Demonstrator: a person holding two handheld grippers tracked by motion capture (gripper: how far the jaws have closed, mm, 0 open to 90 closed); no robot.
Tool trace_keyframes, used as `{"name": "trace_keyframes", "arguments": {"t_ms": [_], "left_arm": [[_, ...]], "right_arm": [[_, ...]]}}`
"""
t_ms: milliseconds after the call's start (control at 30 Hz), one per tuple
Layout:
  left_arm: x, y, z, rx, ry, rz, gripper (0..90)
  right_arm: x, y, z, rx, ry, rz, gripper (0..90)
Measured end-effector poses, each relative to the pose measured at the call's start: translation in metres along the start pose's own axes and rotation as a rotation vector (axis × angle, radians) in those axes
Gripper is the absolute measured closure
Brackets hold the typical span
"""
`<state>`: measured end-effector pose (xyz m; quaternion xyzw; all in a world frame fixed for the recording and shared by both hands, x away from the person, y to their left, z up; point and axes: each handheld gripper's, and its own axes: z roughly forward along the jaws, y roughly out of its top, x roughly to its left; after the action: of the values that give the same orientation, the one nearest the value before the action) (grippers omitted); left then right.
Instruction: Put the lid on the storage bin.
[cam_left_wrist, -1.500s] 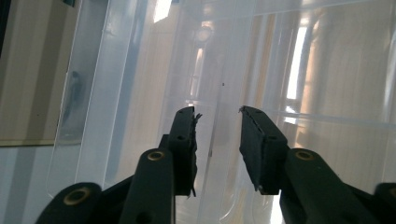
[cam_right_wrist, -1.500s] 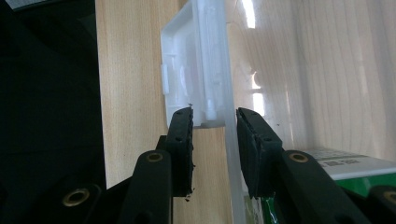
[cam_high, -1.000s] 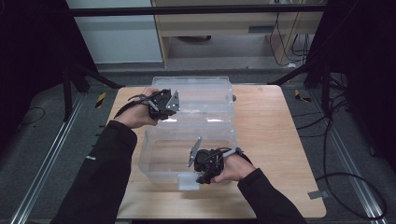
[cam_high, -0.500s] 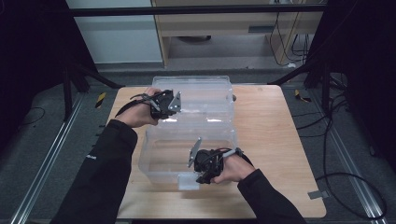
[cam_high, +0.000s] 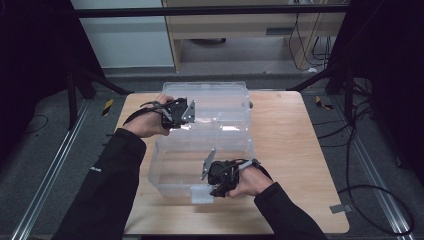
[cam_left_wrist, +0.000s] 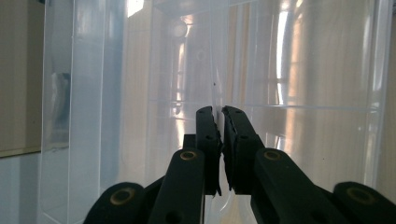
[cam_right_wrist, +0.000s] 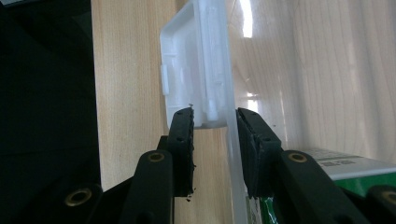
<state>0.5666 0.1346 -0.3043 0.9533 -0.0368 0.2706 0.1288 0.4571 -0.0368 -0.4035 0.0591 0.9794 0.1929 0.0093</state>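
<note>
1. High view: a clear plastic storage box lies open on the wooden table.
2. Its thin lid edge is pinched by the just-closing left gripper.
3. The front latch is clamped by the right gripper.
4. Probably a closing step; the lid would next be swung over steadily.

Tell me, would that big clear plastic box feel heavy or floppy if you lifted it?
Probably light for its size: the clear plastic box has thin see-through walls. Likely a bit flexible, since the left gripper pinches just one thin wall. Its glossy surface looks slippery, so the right gripper clamping the front latch probably steadies it.
</note>
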Motion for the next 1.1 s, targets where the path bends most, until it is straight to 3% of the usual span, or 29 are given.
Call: {"name": "trace_keyframes", "arguments": {"t_ms": [400,900,1100], "left_arm": [[-0.008,0.002,-0.012,0.000,-0.002,0.014,85.1],[-0.030,-0.002,-0.028,-0.051,0.009,0.011,85.3],[-0.038,0.000,-0.033,-0.049,0.012,0.023,85.3]], "right_arm": [[0.000,0.000,0.000,-0.001,0.002,0.004,68.2],[0.001,0.000,0.000,-0.002,-0.009,0.003,68.2],[0.002,0.000,0.000,-0.003,-0.004,0.015,68.0]]}}
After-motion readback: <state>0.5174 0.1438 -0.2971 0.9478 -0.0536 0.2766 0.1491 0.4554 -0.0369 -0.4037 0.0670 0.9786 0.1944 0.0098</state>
